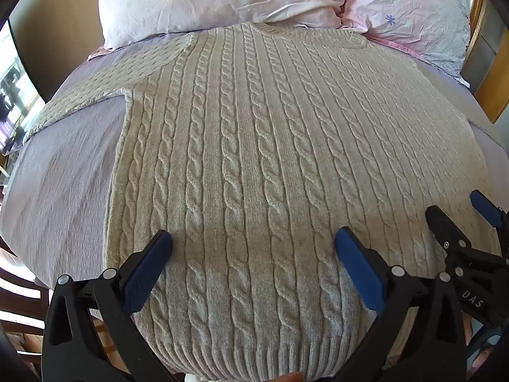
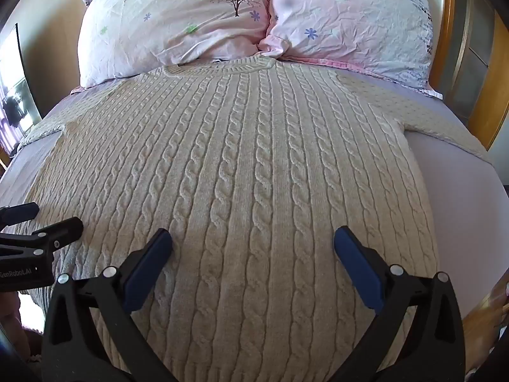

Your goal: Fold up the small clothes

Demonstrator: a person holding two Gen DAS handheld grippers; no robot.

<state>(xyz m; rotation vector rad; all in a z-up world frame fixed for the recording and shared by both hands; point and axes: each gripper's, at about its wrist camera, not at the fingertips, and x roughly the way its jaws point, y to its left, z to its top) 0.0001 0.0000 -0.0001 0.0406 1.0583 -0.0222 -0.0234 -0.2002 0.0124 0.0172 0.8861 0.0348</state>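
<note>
A cream cable-knit sweater (image 1: 254, 146) lies flat on the bed, neck toward the pillows, hem toward me. It also shows in the right wrist view (image 2: 241, 172). Its left sleeve (image 1: 95, 89) spreads out to the left and its right sleeve (image 2: 439, 117) to the right. My left gripper (image 1: 253, 245) is open and empty, hovering over the lower left part of the body. My right gripper (image 2: 253, 242) is open and empty over the lower right part. The right gripper also shows in the left wrist view (image 1: 458, 213), and the left gripper in the right wrist view (image 2: 51, 216).
The bed has a lilac sheet (image 1: 63, 184). Two pink flowered pillows (image 2: 171, 22) (image 2: 356, 22) lie at the head of the bed behind the sweater's neck. A wooden bed frame (image 2: 490, 102) runs along the right. A window (image 1: 12, 95) is at the far left.
</note>
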